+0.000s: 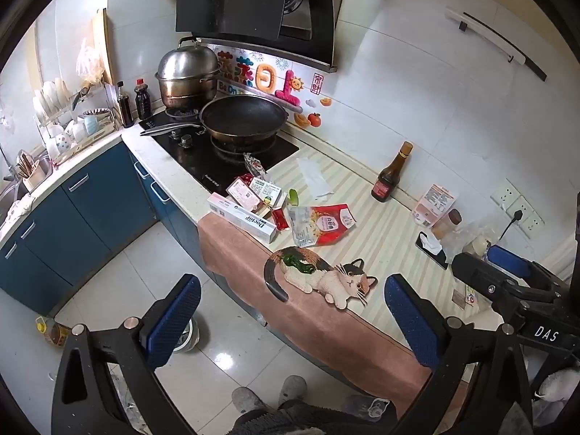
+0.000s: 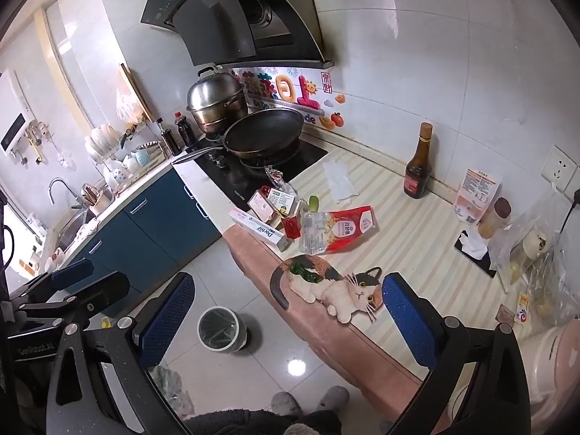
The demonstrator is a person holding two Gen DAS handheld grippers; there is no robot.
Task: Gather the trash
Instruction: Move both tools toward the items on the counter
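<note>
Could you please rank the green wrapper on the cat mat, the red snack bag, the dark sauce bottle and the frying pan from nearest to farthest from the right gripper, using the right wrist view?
1. Green wrapper, on the cat picture, just ahead of the right gripper.
2. Red snack bag, mid-counter behind it.
3. Dark sauce bottle, right, by the wall.
4. Frying pan, on the stove, far left.

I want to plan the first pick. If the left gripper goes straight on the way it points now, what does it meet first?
Probably the cat picture on the counter mat, which lies between the open left gripper fingers; depth is unclear. The red snack bag lies beyond.
</note>
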